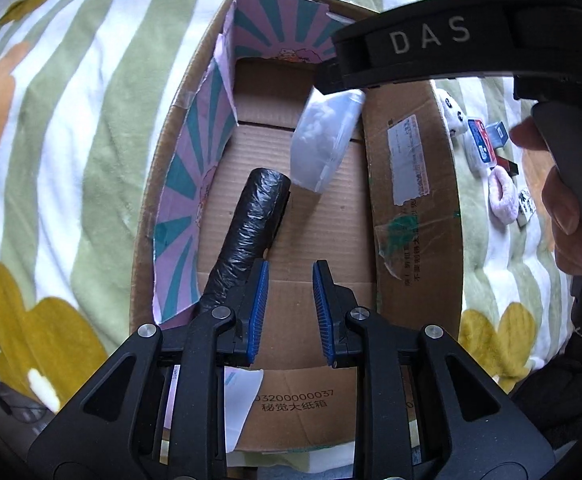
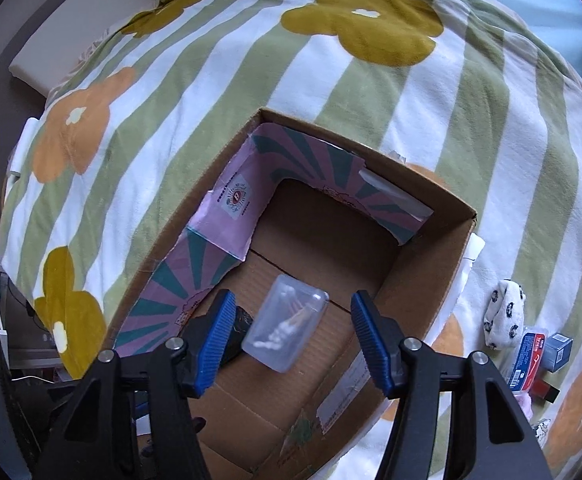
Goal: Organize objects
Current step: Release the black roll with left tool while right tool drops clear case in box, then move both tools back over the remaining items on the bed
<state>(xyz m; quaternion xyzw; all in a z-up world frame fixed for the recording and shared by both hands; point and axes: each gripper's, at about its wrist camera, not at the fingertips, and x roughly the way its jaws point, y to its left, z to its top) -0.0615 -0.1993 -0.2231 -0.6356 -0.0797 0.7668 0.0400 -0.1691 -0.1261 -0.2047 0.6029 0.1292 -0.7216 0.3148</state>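
Observation:
An open cardboard box (image 1: pixel 415 240) (image 2: pixel 371 156) with pink and teal lining rests on the blanket. A black roll of bags (image 1: pixel 251 232) (image 2: pixel 239 324) lies on its floor. My left gripper (image 1: pixel 289 280) points down into the box, jaws drawn close with nothing between them; the roll runs just outside its left finger. A clear case of cotton swabs (image 1: pixel 325 140) (image 2: pixel 287 328) sits tilted in the box. My right gripper (image 2: pixel 294 297) is open above it, and its pads do not touch the case. In the left wrist view a hand (image 1: pixel 571 216) holds the right tool.
A green-and-white striped blanket (image 2: pixel 331 80) with big flowers covers the bed. To the right of the box lie a white printed pouch (image 2: pixel 505 316), a red and blue pack (image 2: pixel 529 354), a small blue box (image 2: pixel 559 352) and a pink fluffy item (image 1: pixel 503 196).

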